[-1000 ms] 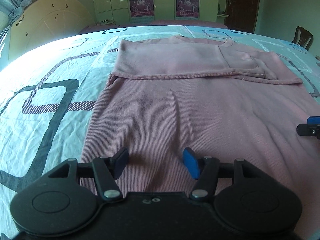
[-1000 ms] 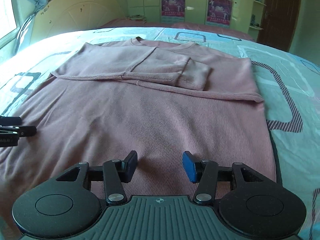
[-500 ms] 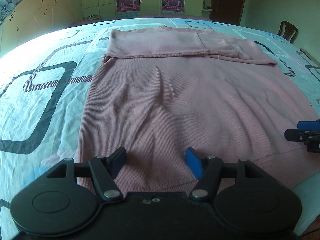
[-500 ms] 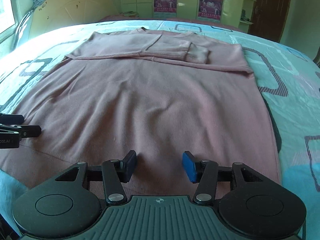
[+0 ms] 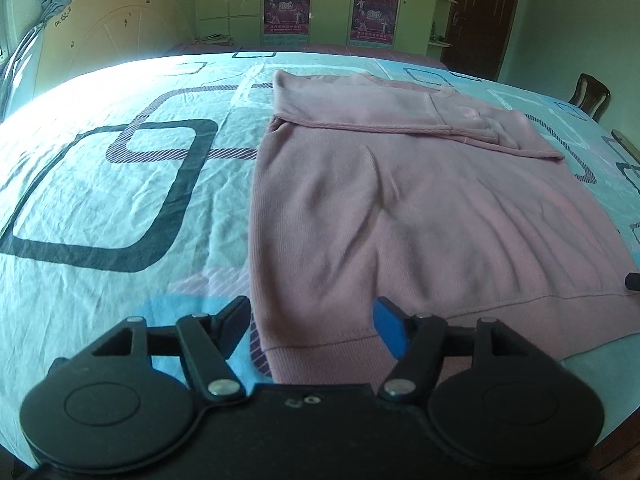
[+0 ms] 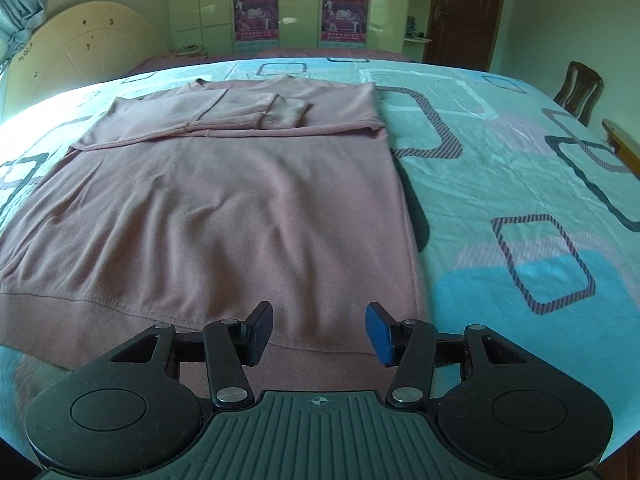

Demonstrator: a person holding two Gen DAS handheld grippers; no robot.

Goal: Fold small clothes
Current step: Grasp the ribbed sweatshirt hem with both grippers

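Sweater [image 5: 420, 216] lay flat on the bed [image 5: 120, 184], sleeves folded across its top. Both claws, left [image 5: 310, 332] and right [image 6: 320, 330], hung spread over its hem, gripping nothing.

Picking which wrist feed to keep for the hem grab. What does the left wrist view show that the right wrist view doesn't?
Left wrist only: the sweater's left side edge, its near left hem corner sitting between the open left tool's fingers, bedsheet beyond that edge, and a dark tip at the frame's right edge.

Right wrist only: the sweater's right side edge, the hem just ahead of the open right tool, and sheet to the right.

Both: the pink sweater flat with sleeves folded across the chest, the wardrobe posters, door and chair.
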